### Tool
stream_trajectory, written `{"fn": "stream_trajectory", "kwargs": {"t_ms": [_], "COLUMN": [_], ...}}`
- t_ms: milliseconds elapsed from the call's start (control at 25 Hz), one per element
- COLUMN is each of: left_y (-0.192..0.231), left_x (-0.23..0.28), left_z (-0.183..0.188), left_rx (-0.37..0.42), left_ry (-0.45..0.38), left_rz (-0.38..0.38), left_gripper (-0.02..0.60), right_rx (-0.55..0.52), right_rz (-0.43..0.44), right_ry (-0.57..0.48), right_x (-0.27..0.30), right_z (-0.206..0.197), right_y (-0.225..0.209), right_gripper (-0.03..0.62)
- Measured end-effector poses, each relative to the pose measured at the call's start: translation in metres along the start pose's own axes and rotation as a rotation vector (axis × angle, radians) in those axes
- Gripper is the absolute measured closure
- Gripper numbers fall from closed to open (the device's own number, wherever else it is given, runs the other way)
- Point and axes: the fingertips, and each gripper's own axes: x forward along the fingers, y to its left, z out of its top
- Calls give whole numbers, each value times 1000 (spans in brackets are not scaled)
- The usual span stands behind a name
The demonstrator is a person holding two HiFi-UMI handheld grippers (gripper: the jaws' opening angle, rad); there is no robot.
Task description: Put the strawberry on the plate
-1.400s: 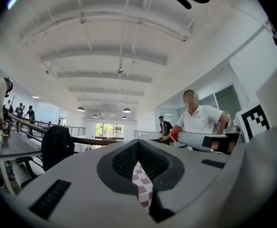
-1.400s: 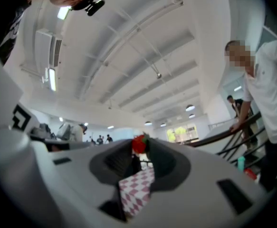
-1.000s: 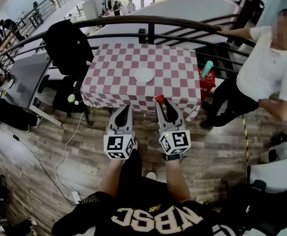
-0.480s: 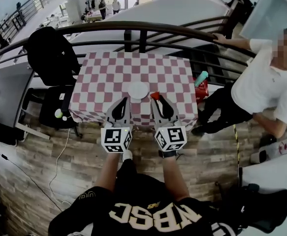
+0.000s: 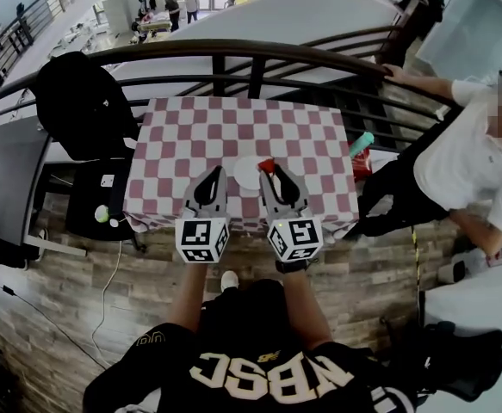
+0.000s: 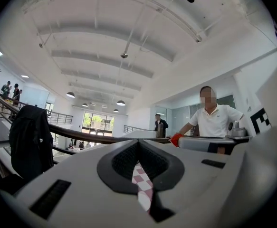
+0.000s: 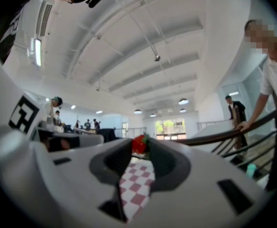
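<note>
My right gripper is shut on a small red strawberry, held at its jaw tips. In the right gripper view the strawberry with its green cap sits pinched between the dark pads. A white plate lies on the near half of the red-and-white checkered table. The strawberry hangs over the plate's right edge, and the gripper hides part of the plate. My left gripper hovers just left of the plate, shut and empty, its jaws meeting at the tip.
A dark curved railing runs behind the table. A person in a white shirt stands at the right with a hand on it. A black chair with a jacket stands at the left. A red box with a teal bottle sits by the table's right side.
Both grippers have come forward from the table's near edge to over its near half. The strawberry, still gripped, now reaches the plate's right edge.
</note>
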Motion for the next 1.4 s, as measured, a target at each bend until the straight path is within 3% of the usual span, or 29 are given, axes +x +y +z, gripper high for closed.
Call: {"fn": "stream_trajectory", "kwargs": {"t_ms": [360,760,1040,1400], "left_y": [19,38,43,49], "left_x": [27,69,107,131], "left_z": [-36,-90,-139,-205], "left_rx": [-9,-44,-82,-123], "left_ry": [85,189,296,452], "left_rz": [-42,-7,5,25], "left_gripper": [571,571,571,571], "right_rx": [-19,15,52,90], "right_rz": [-36,-17,26,115], "right_ry": [105,247,371,576], "right_x": [29,68,101,121], "right_z": [-40,-105,-162,-250], "right_y": [-26,-81,-105,-105], "right_gripper": [473,473,473,473]}}
